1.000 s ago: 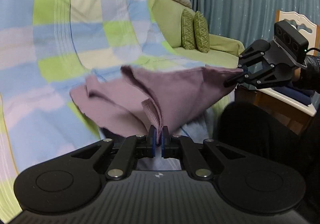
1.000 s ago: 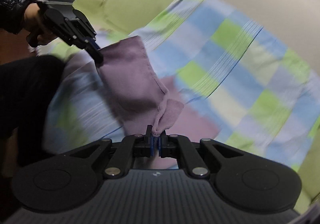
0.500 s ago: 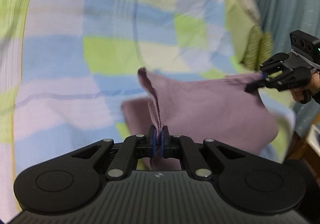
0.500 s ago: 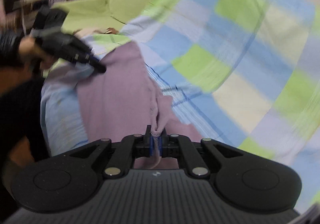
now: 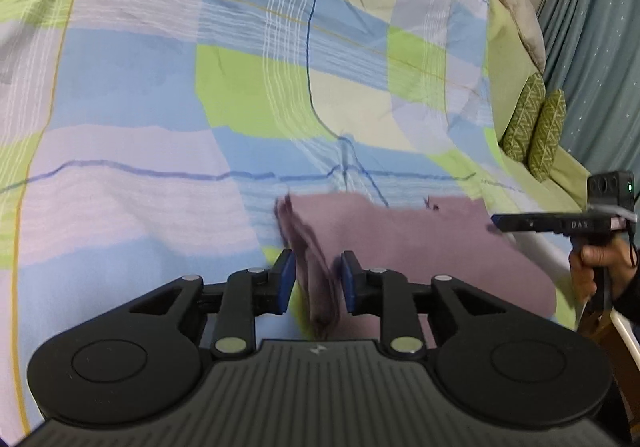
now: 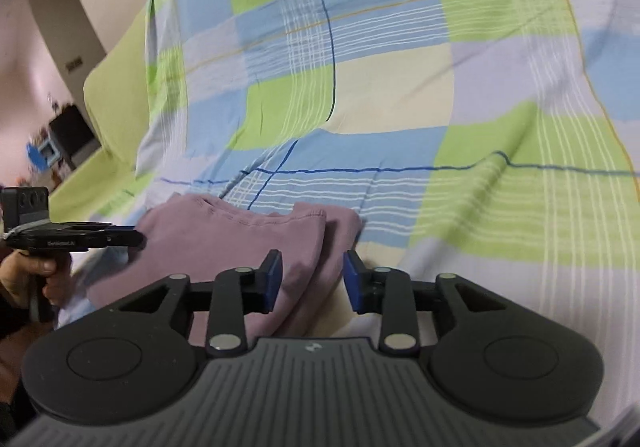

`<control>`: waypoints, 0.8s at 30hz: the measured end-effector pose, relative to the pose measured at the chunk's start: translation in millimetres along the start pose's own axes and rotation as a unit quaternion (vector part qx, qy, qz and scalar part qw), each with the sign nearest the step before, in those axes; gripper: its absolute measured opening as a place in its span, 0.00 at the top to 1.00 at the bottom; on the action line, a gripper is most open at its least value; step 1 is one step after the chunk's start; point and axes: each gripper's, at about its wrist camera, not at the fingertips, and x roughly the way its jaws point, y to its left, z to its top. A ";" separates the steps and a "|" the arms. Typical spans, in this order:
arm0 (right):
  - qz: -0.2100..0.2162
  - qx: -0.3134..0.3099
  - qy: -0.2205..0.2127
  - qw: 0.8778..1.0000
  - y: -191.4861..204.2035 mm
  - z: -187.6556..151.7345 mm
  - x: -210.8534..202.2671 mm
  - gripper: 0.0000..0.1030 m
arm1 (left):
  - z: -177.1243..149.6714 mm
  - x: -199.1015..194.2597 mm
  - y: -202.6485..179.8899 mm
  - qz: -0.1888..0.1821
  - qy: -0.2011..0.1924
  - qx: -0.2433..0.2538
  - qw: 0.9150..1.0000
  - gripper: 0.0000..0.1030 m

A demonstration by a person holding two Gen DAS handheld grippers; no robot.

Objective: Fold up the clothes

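Note:
A mauve garment (image 5: 420, 247) lies folded on the checked sheet (image 5: 160, 127). My left gripper (image 5: 316, 279) hovers at its left edge, jaws opening; a blurred fold of cloth stands between the blue pads (image 5: 285, 279), which no longer press it. In the right wrist view the same garment (image 6: 224, 247) rests flat, its right edge between my right gripper's (image 6: 312, 279) opening jaws, untouched by the pads (image 6: 273, 279). Each gripper shows in the other's view: the right gripper (image 5: 496, 221) at the garment's right side, the left gripper (image 6: 138, 239) at its left.
The checked sheet (image 6: 400, 87) covers a green sofa (image 6: 116, 95). Two patterned green cushions (image 5: 536, 131) and a grey pillow (image 5: 516, 7) sit at its right end by a teal curtain (image 5: 592, 47). A hand (image 5: 592, 271) holds the right gripper's handle.
Both grippers carried the pinched garment forward and down onto the sheet, rolling level. Both sets of jaws then parted and let the cloth go; it now lies flat.

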 end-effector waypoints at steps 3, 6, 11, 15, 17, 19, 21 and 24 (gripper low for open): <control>-0.005 0.028 -0.017 0.999 -1.0 -0.1 10.7 0.69 | 7.3 12.5 2.5 -0.009 0.002 -0.009 1.000 0.72; -0.004 0.039 -0.026 0.999 1.6 1.1 19.3 0.69 | 9.9 20.6 5.9 -0.012 0.007 -0.022 1.000 0.77; -0.010 0.049 -0.023 0.998 5.0 0.4 31.9 0.70 | 9.8 31.9 8.7 -0.014 0.015 -0.041 0.999 0.78; -0.037 0.036 -0.039 0.998 12.1 -1.1 29.8 0.92 | 4.9 30.0 -3.0 -0.006 0.014 0.002 1.000 0.93; -0.057 0.010 -0.038 0.998 21.7 -2.5 28.3 0.96 | 1.8 22.6 -12.9 -0.002 0.008 0.032 0.999 0.97; -0.051 -0.024 -0.034 0.998 35.4 -3.1 24.5 0.97 | 1.0 11.4 -21.3 -0.001 -0.010 0.054 0.999 0.97; -0.046 -0.048 -0.035 0.997 45.0 -1.9 18.7 0.97 | 3.3 2.9 -25.4 -0.005 -0.025 0.061 0.998 0.97; -0.048 -0.046 -0.066 0.996 44.6 10.9 6.0 0.97 | 11.8 2.6 -27.0 -0.001 -0.035 0.066 0.997 0.97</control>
